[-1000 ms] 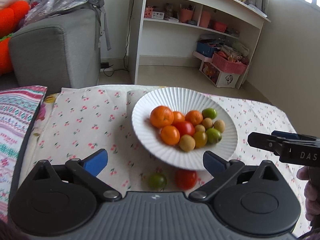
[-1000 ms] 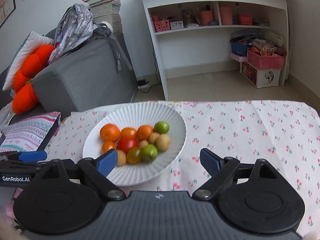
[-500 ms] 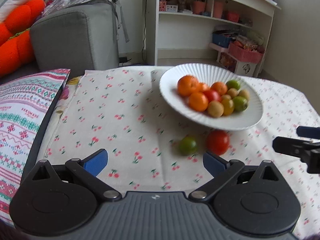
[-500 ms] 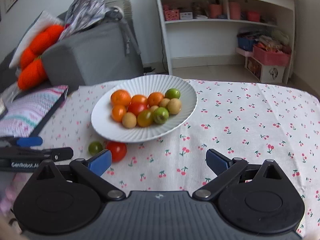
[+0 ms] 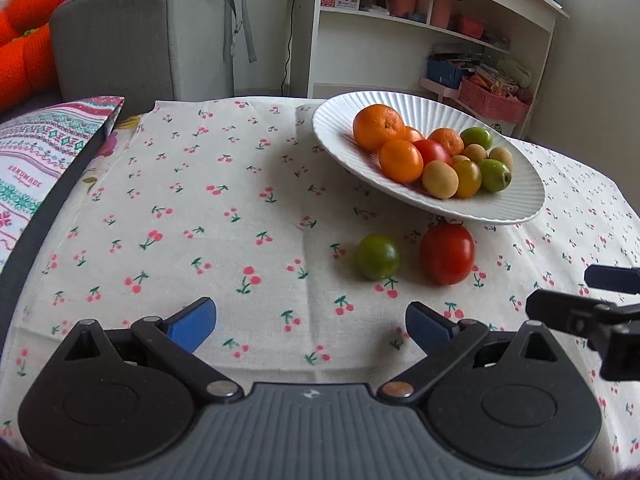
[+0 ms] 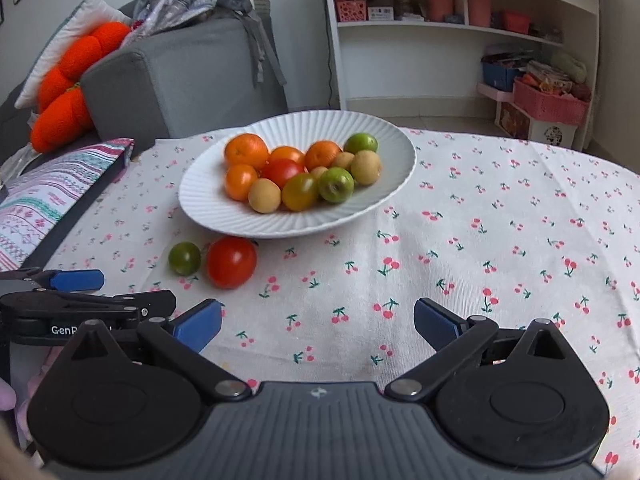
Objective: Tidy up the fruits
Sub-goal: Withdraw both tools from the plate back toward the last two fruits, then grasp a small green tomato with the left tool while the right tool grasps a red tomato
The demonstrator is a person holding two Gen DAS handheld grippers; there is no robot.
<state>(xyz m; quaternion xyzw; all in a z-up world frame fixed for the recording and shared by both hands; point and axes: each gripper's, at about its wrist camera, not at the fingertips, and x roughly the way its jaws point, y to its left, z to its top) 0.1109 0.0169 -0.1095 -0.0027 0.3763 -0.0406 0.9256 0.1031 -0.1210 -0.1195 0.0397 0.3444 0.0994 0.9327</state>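
A white ribbed plate holds several oranges, tomatoes and small green and yellow fruits. A red tomato and a green tomato lie on the cherry-print cloth just in front of the plate. My left gripper is open and empty, a little short of the two loose tomatoes. My right gripper is open and empty, to the right of them. The left gripper also shows at the left edge of the right wrist view.
A striped cushion lies at the table's left edge. A grey sofa with orange plush stands behind. A white shelf unit and pink baskets stand at the back right. The cloth to the right of the plate is bare.
Both grippers have drawn back from the plate toward the near edge of the table. The two loose tomatoes now show in full in front of the plate. Jaws stay open.
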